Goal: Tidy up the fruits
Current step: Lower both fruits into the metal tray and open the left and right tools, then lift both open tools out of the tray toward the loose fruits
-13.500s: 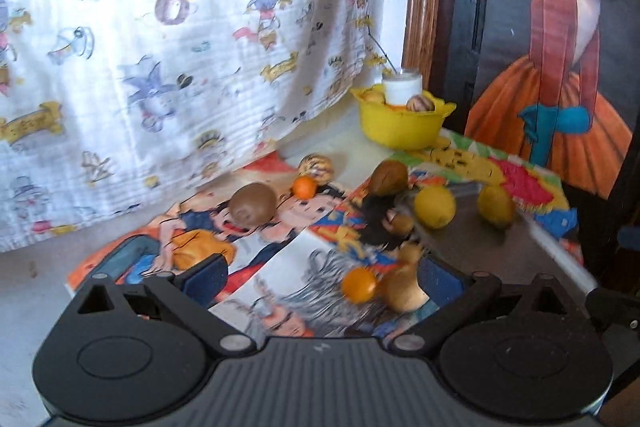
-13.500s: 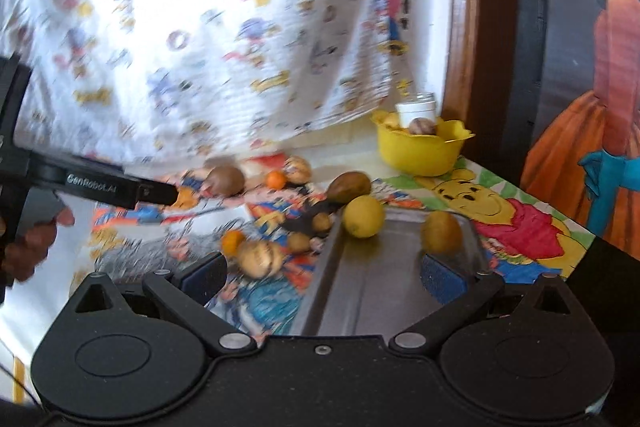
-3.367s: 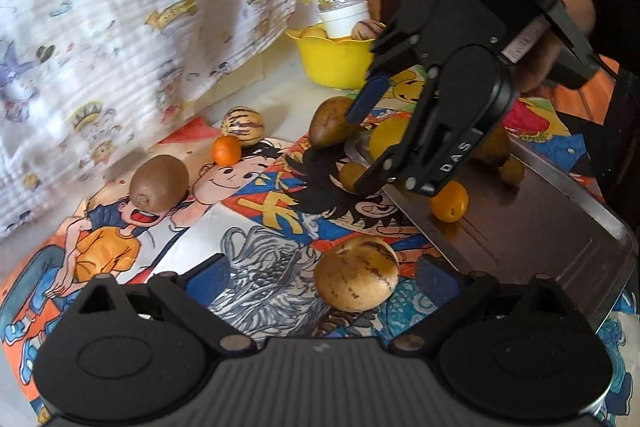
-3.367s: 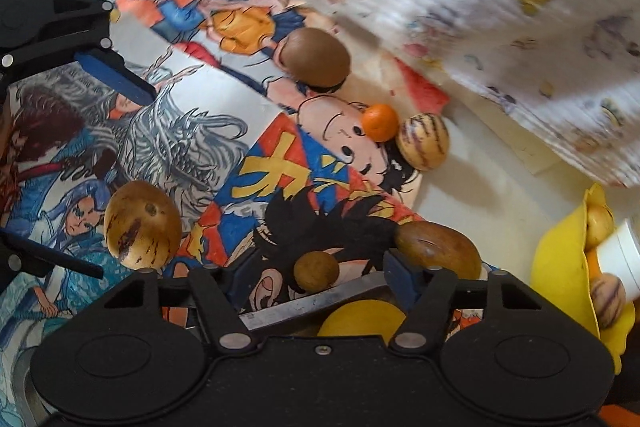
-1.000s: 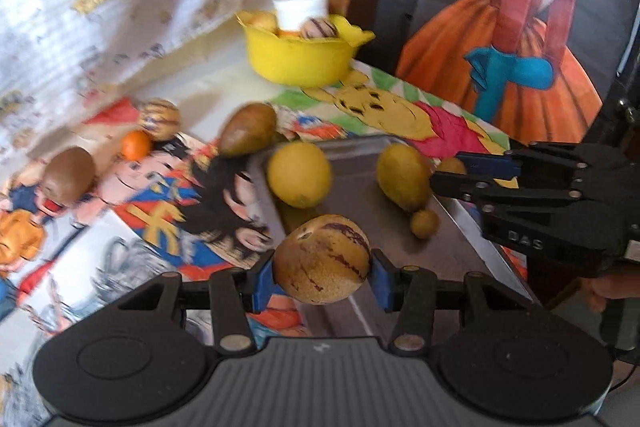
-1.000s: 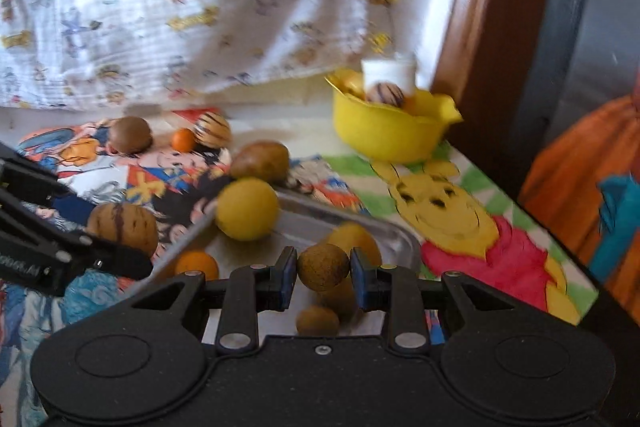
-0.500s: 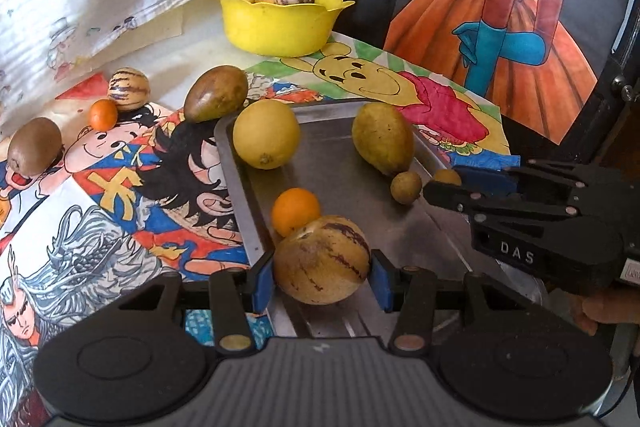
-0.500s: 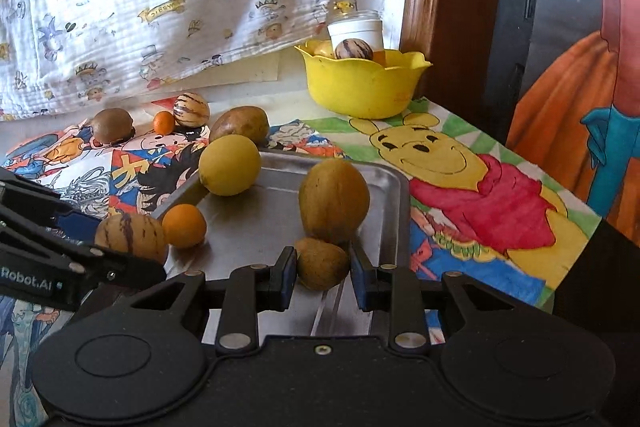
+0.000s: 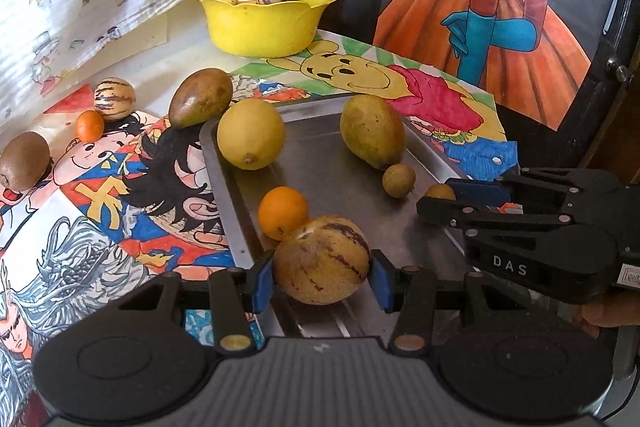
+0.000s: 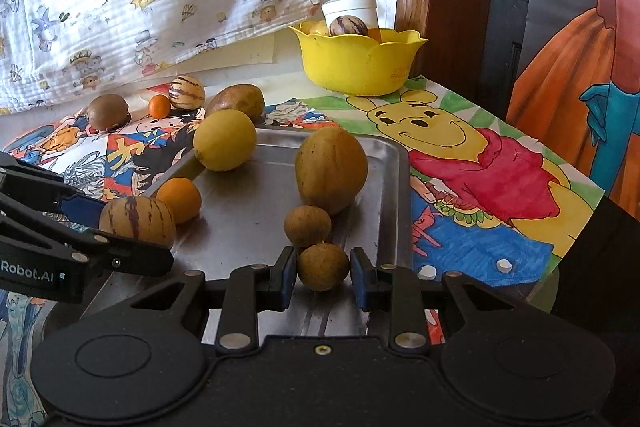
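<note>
Left gripper (image 9: 322, 277) angled downward, jaws clamped on a striped fruit (image 9: 321, 259). Right gripper (image 10: 323, 277) beside it, angled downward, nearly closed around a small brown fruit (image 10: 323, 266).

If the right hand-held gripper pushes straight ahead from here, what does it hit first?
Most likely the small brown fruit on the metal tray, just beyond the similar fruit that the right hand-held gripper holds. Depth is uncertain.
</note>
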A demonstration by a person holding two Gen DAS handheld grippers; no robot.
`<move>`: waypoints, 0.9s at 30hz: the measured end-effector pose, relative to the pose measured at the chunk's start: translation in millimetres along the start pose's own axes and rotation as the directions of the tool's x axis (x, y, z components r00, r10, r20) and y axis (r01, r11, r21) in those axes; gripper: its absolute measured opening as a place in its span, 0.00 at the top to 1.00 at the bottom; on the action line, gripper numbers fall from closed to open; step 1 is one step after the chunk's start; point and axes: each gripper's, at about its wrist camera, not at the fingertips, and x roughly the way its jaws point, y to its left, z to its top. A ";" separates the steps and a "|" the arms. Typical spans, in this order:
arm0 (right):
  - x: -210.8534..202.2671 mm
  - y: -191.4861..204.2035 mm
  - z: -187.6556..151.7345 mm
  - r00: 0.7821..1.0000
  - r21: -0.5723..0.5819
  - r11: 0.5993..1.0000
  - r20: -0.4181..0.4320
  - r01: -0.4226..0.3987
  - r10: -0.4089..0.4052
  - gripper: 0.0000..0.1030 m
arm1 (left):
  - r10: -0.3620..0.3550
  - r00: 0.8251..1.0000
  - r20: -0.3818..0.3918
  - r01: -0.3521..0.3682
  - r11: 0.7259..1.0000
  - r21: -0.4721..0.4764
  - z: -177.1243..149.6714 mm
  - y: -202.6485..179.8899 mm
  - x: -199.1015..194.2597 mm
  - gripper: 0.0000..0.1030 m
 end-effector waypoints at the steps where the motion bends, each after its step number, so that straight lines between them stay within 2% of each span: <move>1: -0.5 -0.3 0.1 1.000 0.000 1.000 0.000 0.001 -0.001 0.70 | -0.004 1.000 -0.002 0.004 1.000 -0.002 -0.1 0.3 0.0 0.48; 11: -8.6 -3.0 -4.5 1.000 0.016 1.000 -0.003 0.022 -0.022 0.69 | -0.046 0.999 -0.025 0.045 0.999 -0.013 -1.0 4.4 1.0 0.47; 14: -16.3 -3.3 -5.1 1.000 0.025 0.999 0.008 0.029 -0.029 0.64 | -0.052 0.998 -0.020 0.051 0.998 -0.021 -1.9 4.7 -2.6 0.46; 18: -29.3 -3.0 -5.5 0.999 0.036 0.998 0.026 0.045 -0.045 0.52 | -0.061 0.998 0.023 0.061 0.998 -0.021 -1.3 5.6 -14.8 0.38; 20: -37.5 -2.9 -5.9 0.998 0.047 0.997 0.033 0.054 -0.056 0.47 | -0.056 0.997 0.048 0.057 0.998 -0.026 -0.3 8.1 -22.5 0.28; 24: -58.8 0.8 -6.1 0.996 0.048 0.997 0.051 0.067 -0.070 0.28 | -0.040 0.994 0.104 0.043 0.999 -0.033 2.2 13.7 -43.3 0.17; 27: -79.5 5.5 -4.9 0.995 0.061 0.996 0.072 0.067 -0.072 0.14 | -0.027 0.989 0.148 0.032 0.999 -0.031 3.2 18.2 -63.4 0.05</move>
